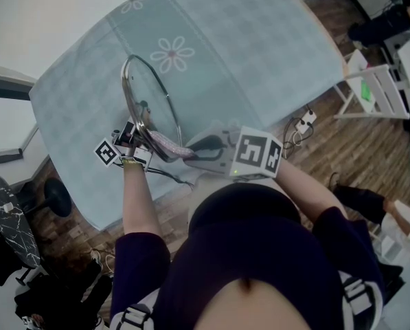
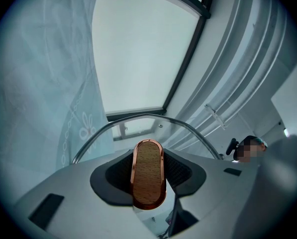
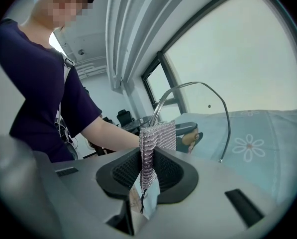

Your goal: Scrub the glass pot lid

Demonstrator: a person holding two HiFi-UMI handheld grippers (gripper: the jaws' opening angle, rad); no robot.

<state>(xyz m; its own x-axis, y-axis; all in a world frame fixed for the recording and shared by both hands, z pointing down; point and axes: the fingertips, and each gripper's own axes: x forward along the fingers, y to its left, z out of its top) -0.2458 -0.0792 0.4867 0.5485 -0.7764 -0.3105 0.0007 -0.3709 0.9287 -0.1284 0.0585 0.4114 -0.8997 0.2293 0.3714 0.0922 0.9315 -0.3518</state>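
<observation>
Head view shows lid [image 1: 152, 102] upright near table [image 1: 259, 47] edge.

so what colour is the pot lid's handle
Light wood handle with a copper-coloured rim, clearest in the left gripper view.

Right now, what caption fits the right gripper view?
Right gripper holds a mesh cloth up to the upright glass lid.

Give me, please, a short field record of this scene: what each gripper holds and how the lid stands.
Left gripper: shut on the oval wooden handle of the round glass pot lid
Lid pose: on edge, over the table
Right gripper: shut on a silvery-pink mesh scrubbing cloth
Cloth and lid: cloth near the rim; contact unclear
Table cover: pale blue-green tablecloth with flower prints
</observation>
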